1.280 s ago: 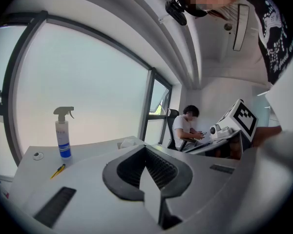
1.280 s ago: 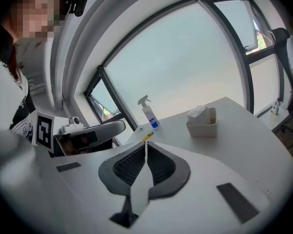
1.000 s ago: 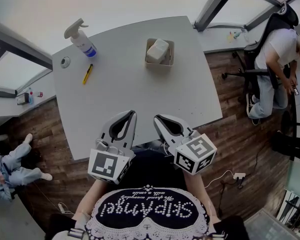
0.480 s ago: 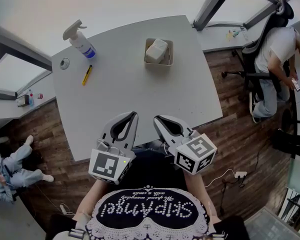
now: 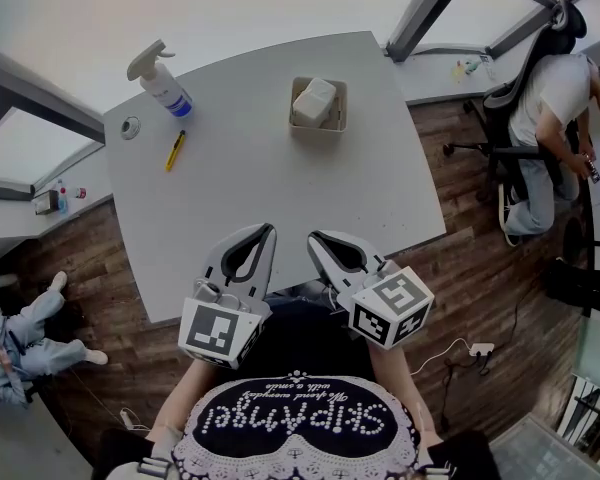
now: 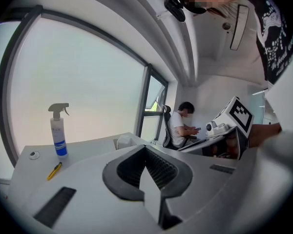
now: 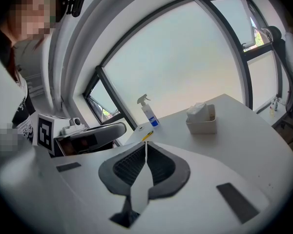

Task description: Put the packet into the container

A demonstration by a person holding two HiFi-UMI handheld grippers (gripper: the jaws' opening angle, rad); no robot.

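Both grippers hung at the near edge of the worktop (image 5: pixel 280 203), drawn in close to the person's body. The left gripper (image 5: pixel 266 230) had its fingers pressed together on nothing, and the right gripper (image 5: pixel 314 238) likewise held its 2 fingers shut and empty. The packet (image 5: pixel 315 99) already lay inside the container (image 5: pixel 319 129) on the far half of the worktop, well apart from both tools (a sign, most likely, that the job was finished and the grippers were parked clear of it). A spray bottle (image 5: pixel 162 80) and a yellow cutter (image 5: pixel 175 149) stood off to the left, untouched.

The head view alone laid out the whole worktop from above and showed the packet within the container's walls. The right gripper view gave the side-on look, with the packet's top rising above the rim. The left gripper view caught only a sliver of the container past its own fingers, yet it showed a seated person (image 6: pixel 179 126) by the window.
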